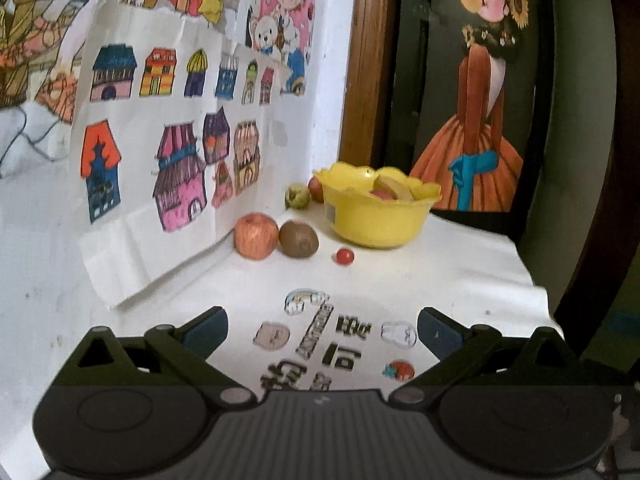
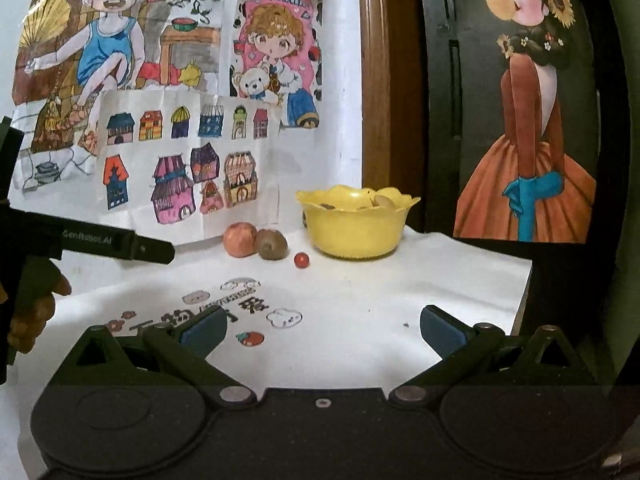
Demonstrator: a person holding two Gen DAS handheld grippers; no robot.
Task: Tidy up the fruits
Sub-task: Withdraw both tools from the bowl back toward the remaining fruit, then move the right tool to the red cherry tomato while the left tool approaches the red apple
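A yellow scalloped bowl (image 1: 380, 216) (image 2: 354, 226) stands at the back of the white table and holds some fruit. Left of it lie a red apple (image 1: 256, 236) (image 2: 239, 239), a brown kiwi (image 1: 299, 239) (image 2: 271, 244) and a small red cherry tomato (image 1: 345, 256) (image 2: 301, 259). Behind the bowl's left side sit a green fruit (image 1: 297, 196) and a reddish fruit (image 1: 316, 189). My left gripper (image 1: 322, 330) is open and empty, well short of the fruit. My right gripper (image 2: 322, 330) is open and empty too.
Coloured drawings (image 1: 168, 152) hang on the white wall at the left. A dark framed picture of a figure in an orange dress (image 2: 524, 160) stands behind the table. Stickers (image 1: 320, 336) mark the tabletop. The table's right edge (image 2: 524, 296) is near. A hand holds the left gripper's body (image 2: 100, 240).
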